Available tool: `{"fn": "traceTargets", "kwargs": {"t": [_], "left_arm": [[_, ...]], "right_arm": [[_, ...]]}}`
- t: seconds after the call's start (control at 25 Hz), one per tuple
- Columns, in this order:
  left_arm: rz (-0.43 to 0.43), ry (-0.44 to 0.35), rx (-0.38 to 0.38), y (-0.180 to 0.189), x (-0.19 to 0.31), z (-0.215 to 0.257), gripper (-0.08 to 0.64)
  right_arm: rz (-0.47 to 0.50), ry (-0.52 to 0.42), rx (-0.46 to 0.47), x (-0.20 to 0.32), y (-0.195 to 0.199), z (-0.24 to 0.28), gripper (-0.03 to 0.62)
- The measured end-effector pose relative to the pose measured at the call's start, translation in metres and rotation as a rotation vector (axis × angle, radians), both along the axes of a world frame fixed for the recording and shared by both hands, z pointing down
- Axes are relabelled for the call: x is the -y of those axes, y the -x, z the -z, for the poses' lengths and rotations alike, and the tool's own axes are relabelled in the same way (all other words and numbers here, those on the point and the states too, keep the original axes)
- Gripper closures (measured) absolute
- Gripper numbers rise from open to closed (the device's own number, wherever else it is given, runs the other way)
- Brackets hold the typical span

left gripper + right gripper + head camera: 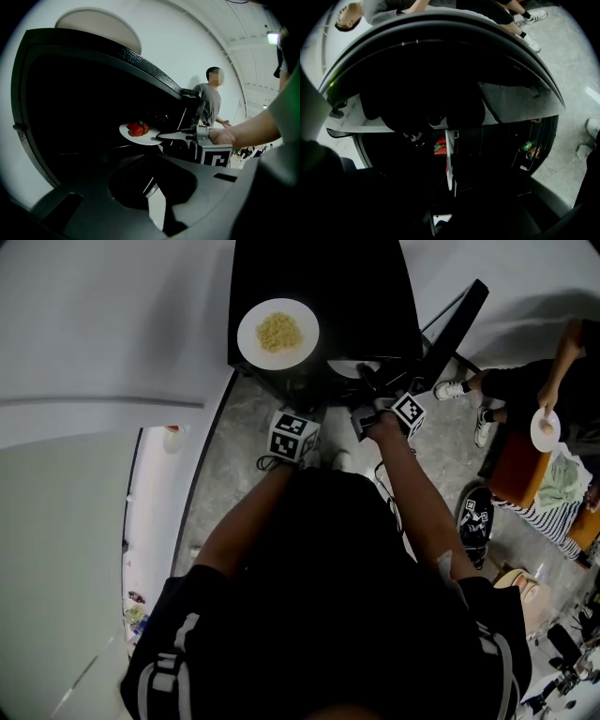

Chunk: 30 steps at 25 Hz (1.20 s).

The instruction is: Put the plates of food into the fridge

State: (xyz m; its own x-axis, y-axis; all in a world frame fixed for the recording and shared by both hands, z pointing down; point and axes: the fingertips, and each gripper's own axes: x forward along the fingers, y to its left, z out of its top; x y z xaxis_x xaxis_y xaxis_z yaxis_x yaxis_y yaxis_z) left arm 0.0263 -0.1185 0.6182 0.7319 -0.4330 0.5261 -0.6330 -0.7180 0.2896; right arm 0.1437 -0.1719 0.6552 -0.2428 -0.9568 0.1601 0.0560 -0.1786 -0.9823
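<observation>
**While the strawberries hang at the fridge mouth, the way in is straight ahead**

With my right gripper pinched narrowly on the near rim of the plate of strawberries, the plate reaches straight out from my fingertips into the dark opening of the fridge. From the left gripper view it sits level, berries heaped on the far half, rim in my jaws. It shows edge-on as a thin white line in the right gripper view. So the move ahead, as I judge it, is a plain push along the line the jaws point, keeping the plate flat. Whether a shelf is under it yet, I cannot tell; the inside is too dark.

My left gripper is closed tight on nothing and sits just beside the right one, on the fridge's left side. The right hand is clearly the one in play.

Up on the fridge's flat black top, the plate of noodles waits, well apart from both grippers. That one looks like the next job.

The door stands swung open to my right, with cans in its rack. The fridge is low, standing on a grey speckled floor, with white wall behind it. A bystander off to the right holds another plate.
</observation>
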Motion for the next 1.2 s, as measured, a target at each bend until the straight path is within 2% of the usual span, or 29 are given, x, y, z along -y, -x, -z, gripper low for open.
{"fn": "traceTargets", "kwargs": {"t": [0.32,0.64,0.84,1.08,1.2], "left_arm": [[0.003,-0.005,0.003,0.002,-0.006,-0.003,0.537],[0.015,-0.013,0.001,0.009,-0.012,-0.003,0.537],[0.031,-0.006,-0.023,0.014,-0.015,0.002,0.538],[0.01,-0.041,0.013,0.02,-0.019,0.005,0.538],[0.021,-0.05,-0.022,0.02,-0.019,0.014,0.539]], "right_arm": [[0.022,-0.027,-0.027,-0.007,0.0,0.008,0.551],[0.038,-0.015,-0.052,-0.025,0.0,0.003,0.551],[0.051,-0.019,-0.066,-0.036,0.001,0.008,0.551],[0.054,-0.05,-0.076,-0.045,0.004,0.019,0.551],[0.049,-0.048,-0.077,-0.051,0.003,0.019,0.551]]}}
